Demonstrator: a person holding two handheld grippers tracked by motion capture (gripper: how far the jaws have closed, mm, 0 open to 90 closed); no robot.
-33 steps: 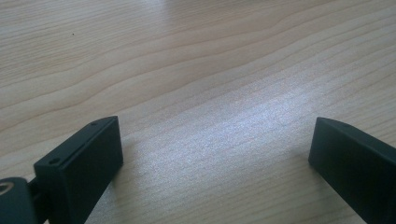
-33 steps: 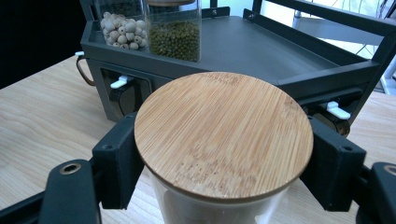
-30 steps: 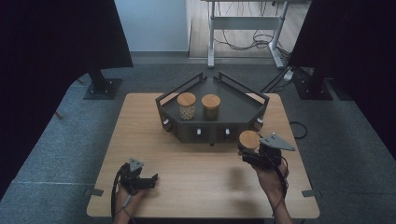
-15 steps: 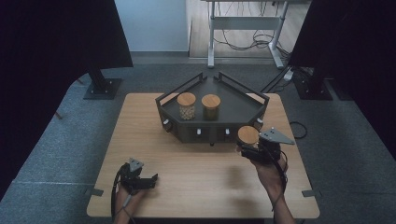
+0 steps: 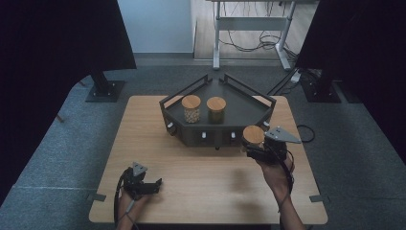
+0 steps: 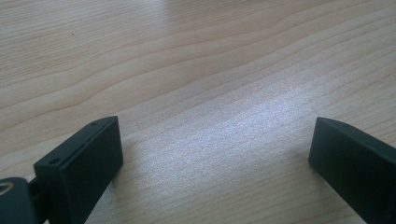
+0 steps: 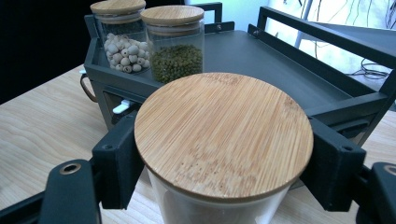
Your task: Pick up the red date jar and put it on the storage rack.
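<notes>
Right gripper view showed your right gripper (image 7: 224, 172) clamped just under the bamboo-lidded glass jar (image 7: 223, 135), held upright beside the black tray (image 7: 299, 65), probably to join two jars there. Your left gripper (image 5: 143, 184) rested wide open and empty on the tabletop (image 5: 201, 172), leaving room.

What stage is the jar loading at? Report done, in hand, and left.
Done: two bamboo-lidded jars, the jar of pale round seeds and the jar of green beans, stand on the dark rack. In hand: the right gripper, jaws clamped on a third jar, holds it at the rack's front right. Left: setting it on the rack. The left gripper rests open on the table.
</notes>
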